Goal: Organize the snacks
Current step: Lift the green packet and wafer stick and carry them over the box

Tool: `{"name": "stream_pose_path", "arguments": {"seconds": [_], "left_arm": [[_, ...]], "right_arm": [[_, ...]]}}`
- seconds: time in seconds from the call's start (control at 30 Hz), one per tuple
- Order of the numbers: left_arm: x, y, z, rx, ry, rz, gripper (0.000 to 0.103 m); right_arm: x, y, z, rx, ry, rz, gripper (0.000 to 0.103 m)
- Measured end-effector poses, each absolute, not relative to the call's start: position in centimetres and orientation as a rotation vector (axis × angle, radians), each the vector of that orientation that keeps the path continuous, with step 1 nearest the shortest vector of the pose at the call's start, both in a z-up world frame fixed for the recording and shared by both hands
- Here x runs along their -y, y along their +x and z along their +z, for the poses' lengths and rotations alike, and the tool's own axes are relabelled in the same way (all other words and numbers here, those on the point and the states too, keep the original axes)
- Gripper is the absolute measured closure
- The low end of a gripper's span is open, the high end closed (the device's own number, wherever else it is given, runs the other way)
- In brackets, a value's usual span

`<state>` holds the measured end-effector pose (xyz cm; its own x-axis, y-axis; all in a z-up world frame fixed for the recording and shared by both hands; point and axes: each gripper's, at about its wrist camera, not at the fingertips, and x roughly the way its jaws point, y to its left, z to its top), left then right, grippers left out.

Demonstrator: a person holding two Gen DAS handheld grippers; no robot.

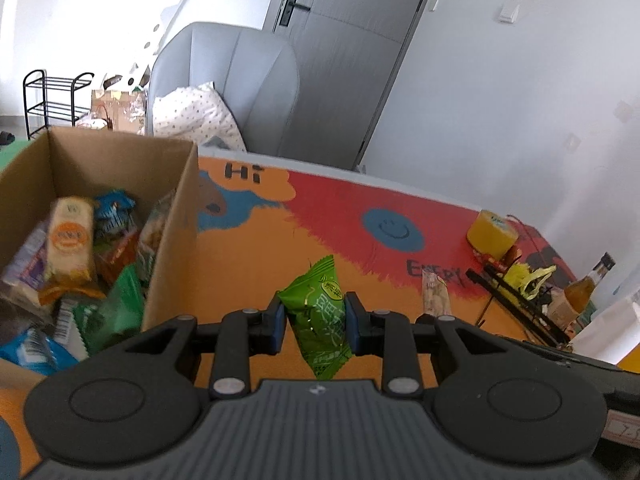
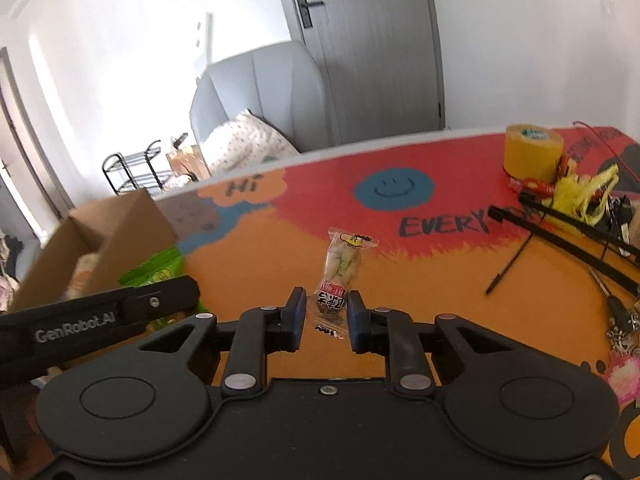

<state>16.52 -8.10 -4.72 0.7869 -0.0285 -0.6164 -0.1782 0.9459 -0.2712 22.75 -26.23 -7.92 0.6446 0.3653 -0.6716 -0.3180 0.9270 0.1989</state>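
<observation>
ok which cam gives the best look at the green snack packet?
Left wrist: the green snack packet sits centred, pinched between the left gripper fingers, print visible. Right wrist shows only a blurred corner of it behind the left gripper's arm, beside the cardboard box.

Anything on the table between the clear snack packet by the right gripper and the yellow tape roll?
Nothing. In the right wrist view, only bare painted tabletop separates the clear snack packet from the yellow tape roll.

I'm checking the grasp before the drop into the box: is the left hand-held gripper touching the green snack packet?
Touching. The left wrist view shows the left hand-held gripper with both blue pads pressed against the green snack packet.
</observation>
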Motion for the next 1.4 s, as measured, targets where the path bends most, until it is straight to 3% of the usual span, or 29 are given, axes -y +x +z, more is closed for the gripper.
{"name": "stream_pose_path", "arguments": {"seconds": [0.73, 1.4], "left_arm": [[2.6, 12.2, 0.4, -0.57, -0.315, 0.158, 0.074], [-4.3, 9.6, 1.0, -0.579, -0.355, 0.281, 0.074]], "right_arm": [[21.3, 20.7, -2.5, -0.656, 0.116, 0.572, 0.083], [14.7, 20.3, -2.3, -0.655, 0.111, 0.732, 0.083]]}}
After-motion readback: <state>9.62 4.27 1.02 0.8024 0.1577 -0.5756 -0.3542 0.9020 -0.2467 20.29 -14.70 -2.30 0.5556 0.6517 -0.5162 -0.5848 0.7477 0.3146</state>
